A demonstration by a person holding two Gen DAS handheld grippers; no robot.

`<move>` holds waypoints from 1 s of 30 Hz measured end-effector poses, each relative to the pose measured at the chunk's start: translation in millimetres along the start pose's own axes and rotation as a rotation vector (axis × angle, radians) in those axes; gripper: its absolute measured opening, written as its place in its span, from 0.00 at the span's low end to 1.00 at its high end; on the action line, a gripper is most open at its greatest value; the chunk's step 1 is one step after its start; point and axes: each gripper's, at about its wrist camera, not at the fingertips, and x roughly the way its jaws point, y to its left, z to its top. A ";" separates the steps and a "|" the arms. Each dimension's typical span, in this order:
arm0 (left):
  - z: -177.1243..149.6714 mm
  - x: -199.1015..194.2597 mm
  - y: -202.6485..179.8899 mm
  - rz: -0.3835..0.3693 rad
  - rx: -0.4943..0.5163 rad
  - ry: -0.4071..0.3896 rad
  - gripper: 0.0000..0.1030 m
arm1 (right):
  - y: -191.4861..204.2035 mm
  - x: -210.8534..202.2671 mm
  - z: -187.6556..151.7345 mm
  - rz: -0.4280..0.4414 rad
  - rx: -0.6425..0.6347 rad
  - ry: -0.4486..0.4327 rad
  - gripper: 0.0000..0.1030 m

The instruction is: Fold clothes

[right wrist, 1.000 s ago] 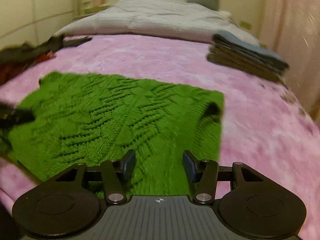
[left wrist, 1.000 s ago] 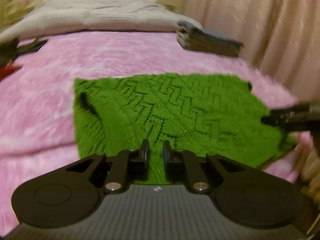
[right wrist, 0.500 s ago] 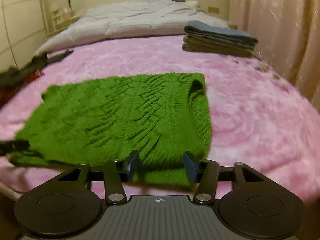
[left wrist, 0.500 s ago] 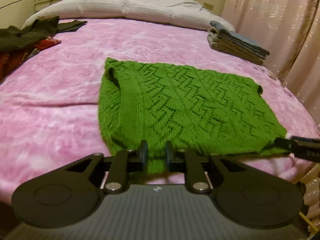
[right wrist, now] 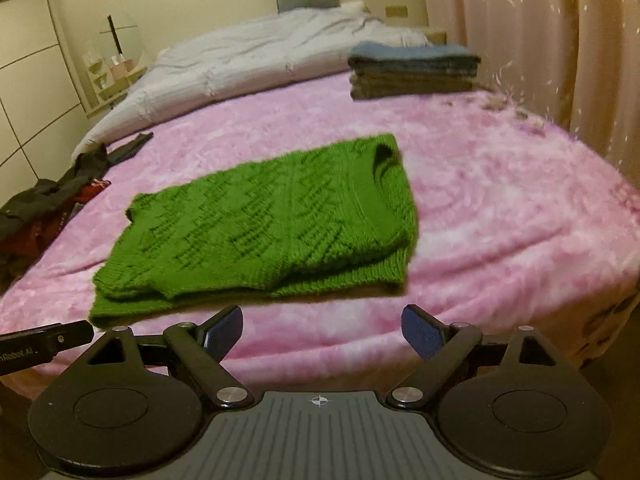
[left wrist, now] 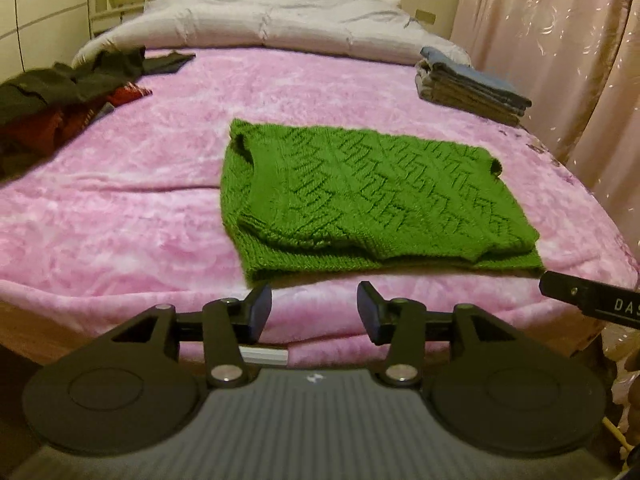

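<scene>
A green knitted sweater (left wrist: 360,196) lies folded in layers on the pink blanket (left wrist: 120,200), near the bed's front edge; it also shows in the right wrist view as the sweater (right wrist: 272,232). My left gripper (left wrist: 314,312) is open and empty, drawn back just short of the sweater's front hem. My right gripper (right wrist: 322,332) is open wide and empty, also in front of the hem, off the bed edge. The tip of the right gripper (left wrist: 588,304) pokes in at the right of the left wrist view.
A stack of folded clothes (left wrist: 468,88) sits at the far right of the bed by the curtain (left wrist: 560,40). A heap of dark and red unfolded clothes (left wrist: 52,96) lies at the left. A grey duvet (left wrist: 280,24) covers the far end.
Both grippers have pulled back off the sweater toward the bed's front edge. The left gripper, shut on the hem before, has opened and let go. The sweater now lies still.
</scene>
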 end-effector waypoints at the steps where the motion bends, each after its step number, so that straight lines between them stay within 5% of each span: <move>1: -1.7 -5.3 -0.7 0.001 0.004 -0.009 0.43 | 1.8 -4.8 -0.9 -0.003 -0.004 -0.009 0.87; 16: -26.5 -58.8 0.4 0.027 0.045 -0.078 0.47 | 18.4 -60.8 -17.1 -0.010 -0.020 -0.071 0.87; 30: -20.8 -65.1 4.3 0.011 0.044 -0.097 0.51 | 26.0 -66.6 -12.3 -0.026 -0.037 -0.086 0.87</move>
